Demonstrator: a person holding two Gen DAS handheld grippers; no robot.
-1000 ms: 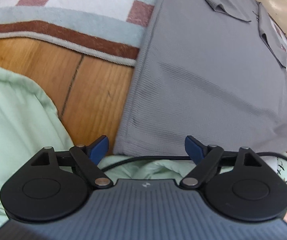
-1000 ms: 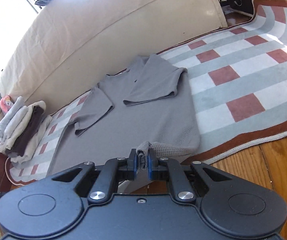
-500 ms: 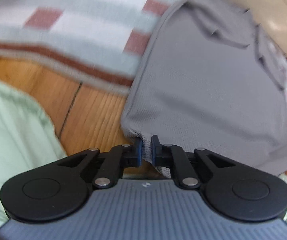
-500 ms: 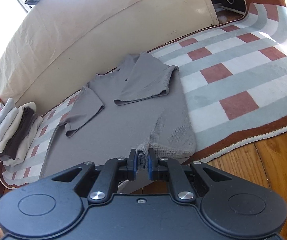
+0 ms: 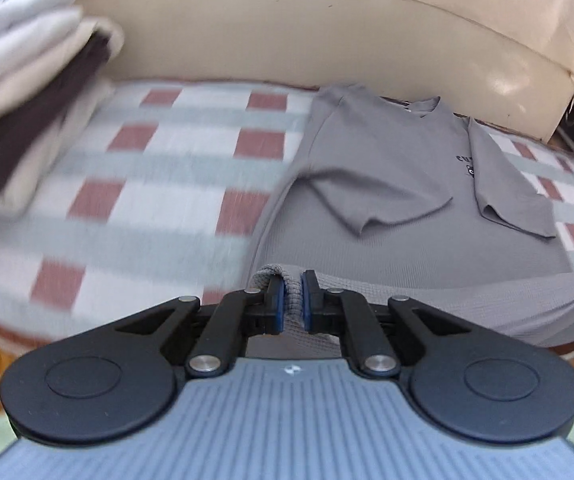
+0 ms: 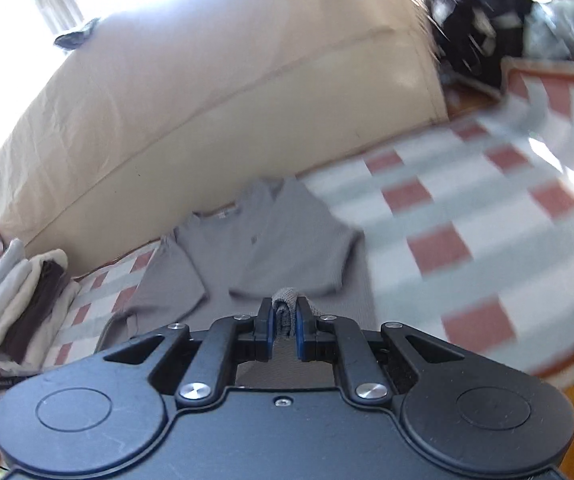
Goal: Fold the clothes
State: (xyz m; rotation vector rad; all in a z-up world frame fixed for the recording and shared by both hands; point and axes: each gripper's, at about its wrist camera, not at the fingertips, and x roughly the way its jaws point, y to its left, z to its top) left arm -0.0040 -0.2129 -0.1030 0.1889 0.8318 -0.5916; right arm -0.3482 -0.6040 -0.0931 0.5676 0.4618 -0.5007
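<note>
Two grippers each pinch a bunched bit of the grey T-shirt's (image 5: 387, 232) hem: the left gripper (image 5: 293, 300) is clamped on a fold of the ribbed cloth, and the right gripper (image 6: 285, 320) is clamped on another fold. The shirt lies on the checked rug (image 5: 159, 184), both sleeves folded inward across its chest. Beyond it stands a cream sofa (image 6: 207, 92). A stack of folded clothes (image 6: 19, 300) sits at the rug's left side, blurred in the left view
</note>
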